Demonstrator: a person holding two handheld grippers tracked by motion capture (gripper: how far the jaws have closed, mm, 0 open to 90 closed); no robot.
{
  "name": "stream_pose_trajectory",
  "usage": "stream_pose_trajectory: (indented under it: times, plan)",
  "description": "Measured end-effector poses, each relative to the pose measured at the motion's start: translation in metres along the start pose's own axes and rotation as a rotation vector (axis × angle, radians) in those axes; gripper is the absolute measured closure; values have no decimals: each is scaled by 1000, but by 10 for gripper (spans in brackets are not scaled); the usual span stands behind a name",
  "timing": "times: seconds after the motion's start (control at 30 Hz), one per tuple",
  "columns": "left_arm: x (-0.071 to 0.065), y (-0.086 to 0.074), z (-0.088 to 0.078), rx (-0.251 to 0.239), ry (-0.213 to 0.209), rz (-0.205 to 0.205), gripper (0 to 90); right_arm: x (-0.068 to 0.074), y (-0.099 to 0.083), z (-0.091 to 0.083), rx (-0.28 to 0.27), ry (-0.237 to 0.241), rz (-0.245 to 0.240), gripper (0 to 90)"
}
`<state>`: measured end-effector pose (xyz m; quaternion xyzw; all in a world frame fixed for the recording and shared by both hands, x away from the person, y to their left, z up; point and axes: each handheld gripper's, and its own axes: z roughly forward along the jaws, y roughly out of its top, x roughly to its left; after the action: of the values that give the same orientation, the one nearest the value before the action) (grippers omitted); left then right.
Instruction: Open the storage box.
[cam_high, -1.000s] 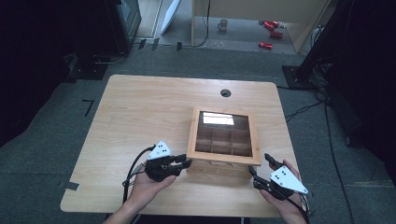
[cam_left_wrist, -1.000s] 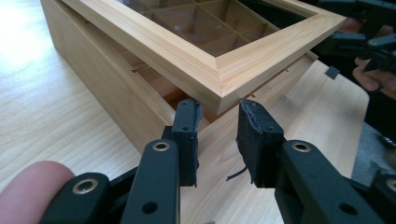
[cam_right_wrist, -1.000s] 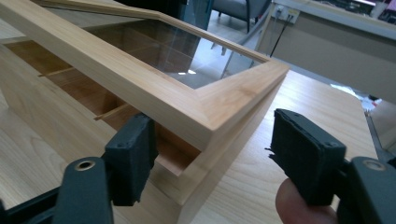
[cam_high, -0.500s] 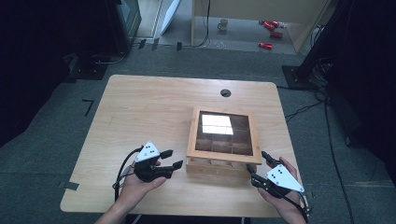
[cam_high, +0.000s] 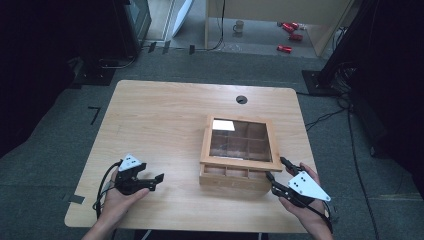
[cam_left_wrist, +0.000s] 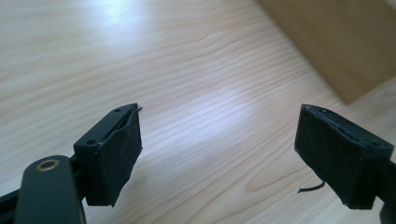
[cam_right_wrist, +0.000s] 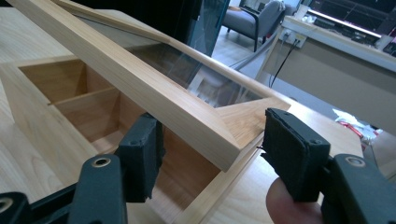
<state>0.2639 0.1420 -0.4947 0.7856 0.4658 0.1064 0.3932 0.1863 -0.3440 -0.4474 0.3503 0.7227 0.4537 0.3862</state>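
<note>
The square, glass-lidded wooden compartment box (cam_high: 239, 150) was set squarely on the table; its raised lid corner was straddled (untouched) by the half-open right gripper (cam_high: 276, 170), whose jaws had just been closing.

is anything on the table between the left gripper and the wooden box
Nothing visible does. The left gripper sits apart from the wooden box with only bare table between them. Its jaws have just been opening and hold nothing. The right gripper straddles the raised glass lid at the box's near corner.
</note>
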Motion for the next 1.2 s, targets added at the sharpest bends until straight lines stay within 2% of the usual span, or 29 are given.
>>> stream_pose_trajectory:
  times: [0.2,0.37,0.47,0.57,0.67,0.77,0.8,0.87,1.07,1.2]
  plan:
    - [22,-15,-2,37,74,-43,152,-7,10,1,-3,11,-14,414]
    - [33,-22,-7,26,148,-17,151,-16,19,1,-12,23,-14,450]
    - [37,-27,-11,17,178,-10,136,-23,27,2,-6,25,-39,495]
    - [37,-31,-12,22,223,10,122,-26,31,2,-6,27,-42,507]
    - [34,-32,-10,32,245,44,81,-32,36,4,-19,33,-35,520]
    - [31,-31,-7,46,251,52,34,-37,42,6,-28,33,-29,533]
    - [31,-31,-7,47,251,52,32,-41,46,7,-30,25,-37,580]
    - [31,-31,-7,46,250,52,32,-44,48,9,-29,16,-39,586]
    - [31,-31,-7,46,250,52,32,-64,64,20,-57,51,-14,601]
    - [31,-31,-7,47,251,52,32,-75,75,28,-65,51,-12,616]
